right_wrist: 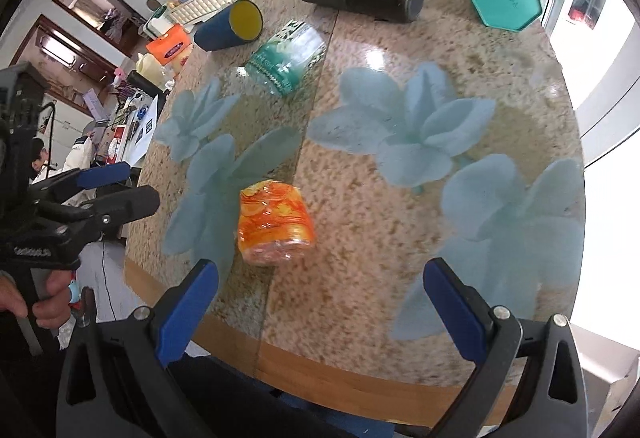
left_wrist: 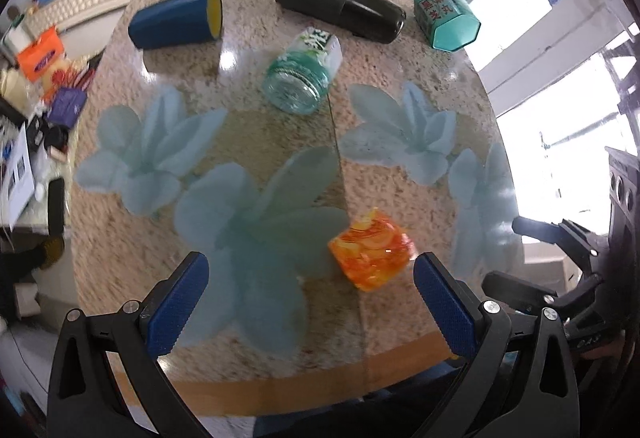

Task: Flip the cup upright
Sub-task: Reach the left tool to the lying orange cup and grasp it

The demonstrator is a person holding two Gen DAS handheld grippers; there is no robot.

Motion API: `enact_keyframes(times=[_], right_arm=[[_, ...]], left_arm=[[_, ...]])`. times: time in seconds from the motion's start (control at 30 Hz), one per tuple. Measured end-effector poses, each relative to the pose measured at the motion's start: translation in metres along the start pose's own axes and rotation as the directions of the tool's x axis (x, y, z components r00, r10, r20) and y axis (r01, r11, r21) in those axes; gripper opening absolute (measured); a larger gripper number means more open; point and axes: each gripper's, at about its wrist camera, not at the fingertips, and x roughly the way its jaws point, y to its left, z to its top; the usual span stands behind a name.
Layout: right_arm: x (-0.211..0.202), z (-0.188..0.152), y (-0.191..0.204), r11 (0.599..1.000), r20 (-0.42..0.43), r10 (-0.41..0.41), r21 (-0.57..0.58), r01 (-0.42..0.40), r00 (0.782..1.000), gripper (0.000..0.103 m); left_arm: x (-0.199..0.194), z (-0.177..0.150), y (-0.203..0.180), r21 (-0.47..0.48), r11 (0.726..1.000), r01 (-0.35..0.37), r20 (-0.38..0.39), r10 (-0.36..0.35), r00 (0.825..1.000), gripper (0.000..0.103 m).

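An orange patterned cup (left_wrist: 371, 250) lies on its side on the round table, just ahead of my left gripper's right finger; it also shows in the right wrist view (right_wrist: 274, 223), ahead and left of my right gripper. A blue cup with a yellow inside (left_wrist: 178, 18) lies on its side at the far left (right_wrist: 230, 25). My left gripper (left_wrist: 310, 278) is open and empty above the near table edge. My right gripper (right_wrist: 320, 284) is open and empty. The left gripper also shows at the left of the right wrist view (right_wrist: 120, 184).
A clear teal glass jar (left_wrist: 302, 74), a black flask (left_wrist: 340, 0) and a teal hexagonal tin (left_wrist: 446, 16) all lie on their sides at the far half of the flower-patterned table (left_wrist: 240, 142). Cluttered furniture stands to the left, windows to the right.
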Motion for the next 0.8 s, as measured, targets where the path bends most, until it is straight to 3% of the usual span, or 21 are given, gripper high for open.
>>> enact_keyframes(times=[0.23,0.43,0.8], right_arm=[[-0.013,-0.009,-0.039,0.999,-0.016,0.040,-0.011,-0.040,0.999,0.103],[-0.017,-0.014,-0.076,0.997,-0.024,0.074,0.014,-0.074,0.997,0.103],[-0.022,-0.023,-0.128,0.993,-0.045,0.104,0.067,-0.101,0.994,0.103]], left_arm=[[0.021,0.001,-0.019,-0.132,0.991,0.020,-0.073,-0.030,0.997,0.103],[0.057,0.004,-0.021,-0.258,0.966,0.014,-0.158,-0.056,0.986,0.103],[0.120,0.005,-0.016,-0.392,0.917,-0.072,-0.283,-0.046,0.958,0.103]])
